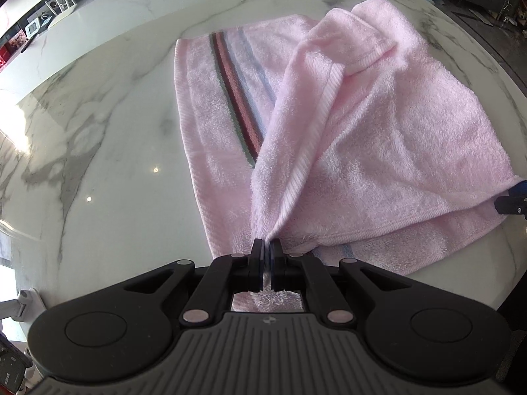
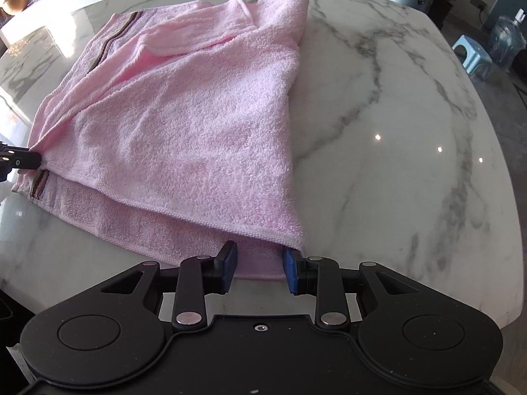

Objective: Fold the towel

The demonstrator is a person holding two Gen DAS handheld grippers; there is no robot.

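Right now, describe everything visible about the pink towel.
The pink towel is fluffy terry with ribbed hems and a band of brown, red, green and blue stripes near one end. It lies on the white marble table, partly folded, the top layer crumpled and skewed so the striped layer shows beneath. The left claw is shut on a bunched corner, pulling a ridge. The right claw stands open at the near corner; no grip shows.
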